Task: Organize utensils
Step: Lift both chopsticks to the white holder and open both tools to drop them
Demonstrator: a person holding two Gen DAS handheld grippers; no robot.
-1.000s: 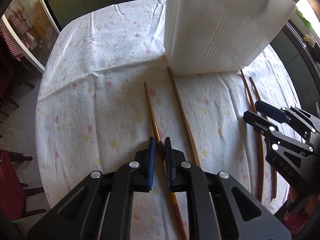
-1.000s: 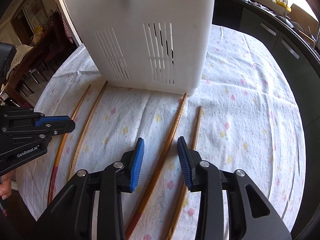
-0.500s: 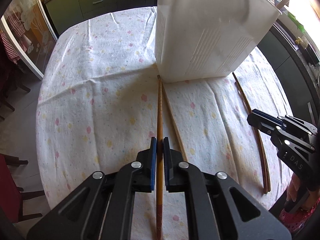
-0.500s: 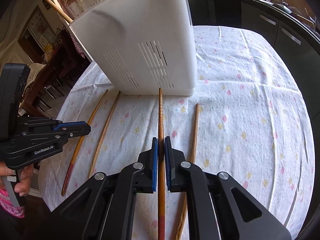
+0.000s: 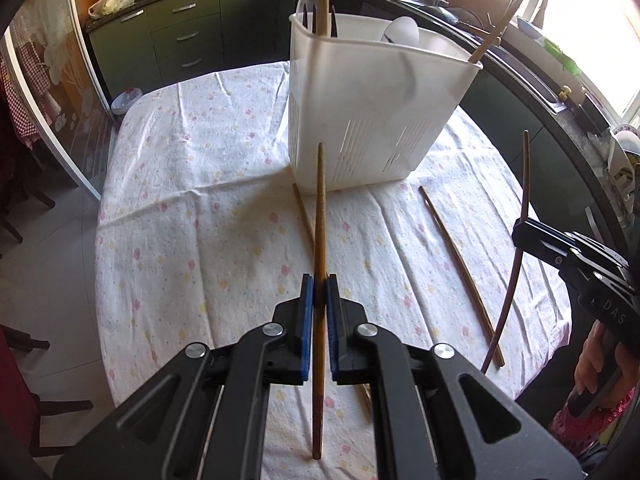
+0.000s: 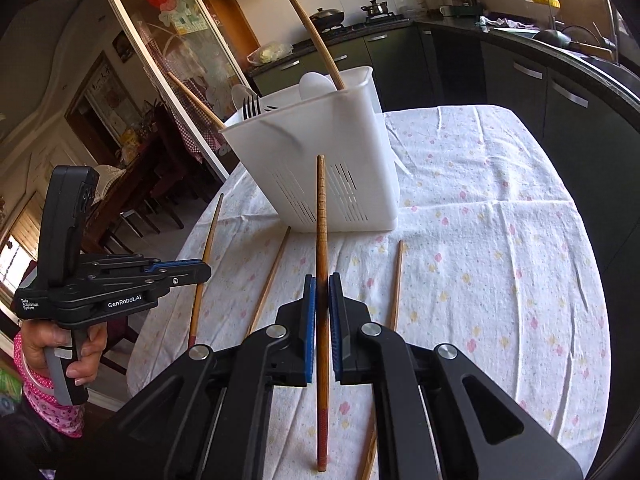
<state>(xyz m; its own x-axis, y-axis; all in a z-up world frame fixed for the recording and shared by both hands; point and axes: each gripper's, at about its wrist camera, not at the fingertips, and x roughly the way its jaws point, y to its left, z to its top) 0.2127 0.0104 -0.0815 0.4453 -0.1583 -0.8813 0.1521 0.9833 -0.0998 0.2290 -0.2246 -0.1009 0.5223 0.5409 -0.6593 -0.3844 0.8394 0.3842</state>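
While each tool [image 5: 317, 300] [image 6: 322, 300] is clamped mid-shaft on a chopstick [image 5: 319, 240] [image 6: 321, 232], both sticks look light, stiff, slick; tips may pivot.

Both grippers are black plastic with silver screws and blue pads; the left gripper [image 6: 182, 274] reads "GenRobot.AI", and a pink patterned sleeve [image 6: 48, 396] covers the wrist.

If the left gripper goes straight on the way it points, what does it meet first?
Probably the white basket: the chopstick held by the left gripper points at its slotted wall. Depth is unclear.
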